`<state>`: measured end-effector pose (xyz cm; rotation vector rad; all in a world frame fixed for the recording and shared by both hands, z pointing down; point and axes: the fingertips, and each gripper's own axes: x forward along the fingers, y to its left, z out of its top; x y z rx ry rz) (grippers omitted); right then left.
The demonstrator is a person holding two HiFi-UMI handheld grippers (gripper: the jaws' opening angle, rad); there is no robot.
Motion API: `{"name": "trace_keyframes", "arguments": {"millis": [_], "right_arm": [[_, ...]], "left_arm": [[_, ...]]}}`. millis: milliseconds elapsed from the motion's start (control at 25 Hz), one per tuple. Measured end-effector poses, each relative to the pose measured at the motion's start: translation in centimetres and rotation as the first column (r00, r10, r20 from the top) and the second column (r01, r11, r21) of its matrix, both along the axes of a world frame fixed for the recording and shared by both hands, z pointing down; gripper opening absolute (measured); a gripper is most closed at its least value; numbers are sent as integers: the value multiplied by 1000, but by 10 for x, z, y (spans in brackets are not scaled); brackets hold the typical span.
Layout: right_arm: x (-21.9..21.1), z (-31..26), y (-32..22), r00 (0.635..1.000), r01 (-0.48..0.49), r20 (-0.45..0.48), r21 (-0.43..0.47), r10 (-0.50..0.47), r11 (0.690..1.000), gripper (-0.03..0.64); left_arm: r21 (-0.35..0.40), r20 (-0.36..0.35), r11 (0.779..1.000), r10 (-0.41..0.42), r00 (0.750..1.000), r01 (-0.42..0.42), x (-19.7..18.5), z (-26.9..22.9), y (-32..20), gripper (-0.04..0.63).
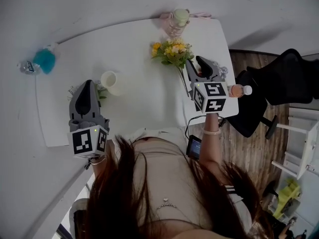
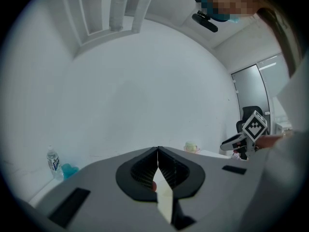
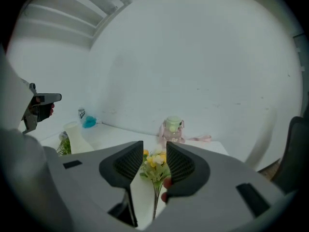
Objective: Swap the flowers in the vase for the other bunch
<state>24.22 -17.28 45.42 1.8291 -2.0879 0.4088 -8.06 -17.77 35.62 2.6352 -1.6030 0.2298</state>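
Only the gripper views show jaws: left gripper (image 2: 158, 150) clenched on nothing, right gripper (image 3: 155, 149) parted, flowers (image 3: 154, 166) lying loose beyond.

We see a white table (image 1: 139, 103) with a bunch of flowers (image 1: 172, 51) in yellow and white with green leaves, and a cream vase (image 1: 110, 81). The left gripper (image 1: 88, 82) and right gripper (image 1: 197, 62) are grey with black ribbed pads (image 3: 123, 166), and each has a cube (image 1: 88, 141) of black-and-white square markers. A fluffy object (image 1: 45, 61) is teal, a jar (image 1: 178, 20) pale green and pink, the chair (image 1: 294, 76) black, and the floor (image 1: 249, 148) brown wood-grain.
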Motion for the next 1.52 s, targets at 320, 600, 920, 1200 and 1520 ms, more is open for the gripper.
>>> {"name": "trace_keyframes", "arguments": {"millis": [320, 600, 920, 1200, 1520], "right_arm": [[11, 64, -8, 996, 5, 85, -183, 11, 983, 249], [13, 106, -14, 993, 29, 118, -298, 6, 954, 294], [12, 146, -22, 983, 65, 185, -425, 17, 903, 316], [10, 165, -32, 978, 69, 205, -489, 38, 870, 316], [9, 188, -35, 983, 79, 182, -562, 30, 823, 316]], "left_arm": [[-34, 7, 999, 11, 1000, -11, 8, 5, -8, 5], [-74, 16, 997, 3, 1000, -2, 9, 17, -14, 5], [-121, 21, 993, 1, 1000, 2, 11, 29, -24, 5], [-157, 22, 988, 17, 1000, -14, 15, 38, -27, 5], [-189, 34, 982, 11, 999, -5, 14, 47, -30, 5]]}}
